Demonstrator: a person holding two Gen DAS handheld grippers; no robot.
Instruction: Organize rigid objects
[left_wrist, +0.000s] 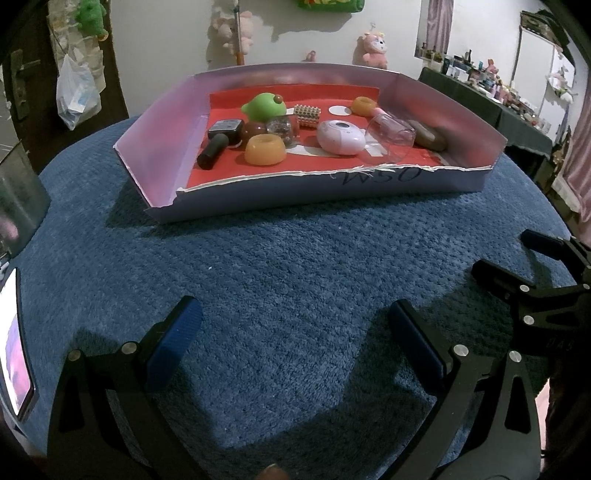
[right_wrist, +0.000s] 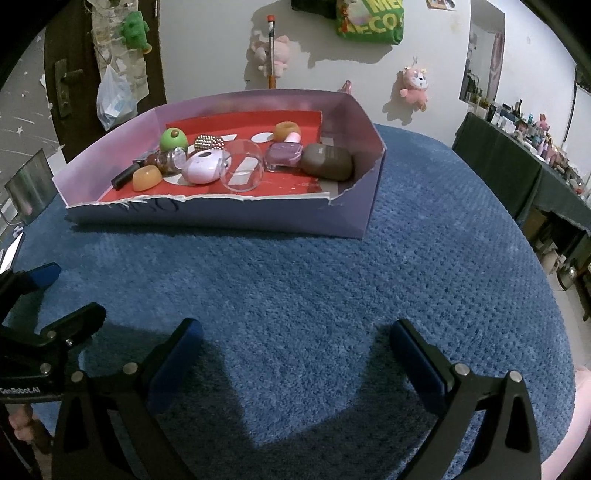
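Note:
A shallow cardboard box (left_wrist: 258, 197) (right_wrist: 354, 206) with a red floor sits at the far side of the blue cloth. Inside lie a green toy (left_wrist: 264, 106) (right_wrist: 173, 139), two orange rings (left_wrist: 265, 148) (left_wrist: 364, 105), a white oval device (left_wrist: 340, 137) (right_wrist: 205, 167), a clear glass on its side (left_wrist: 389, 137) (right_wrist: 243, 166), a brown pouch (left_wrist: 428, 136) (right_wrist: 327, 161), a black cylinder (left_wrist: 213, 150) and a beaded block (left_wrist: 306, 115). My left gripper (left_wrist: 295, 334) hovers open over bare cloth well short of the box. My right gripper (right_wrist: 293, 350) is open too, nothing between its fingers.
The blue textured cloth (left_wrist: 280, 266) covers the round table out to its edges. A phone (left_wrist: 13, 354) lies at the left rim. A dark cluttered side table (right_wrist: 524, 162) stands to the right. Plush toys hang on the back wall.

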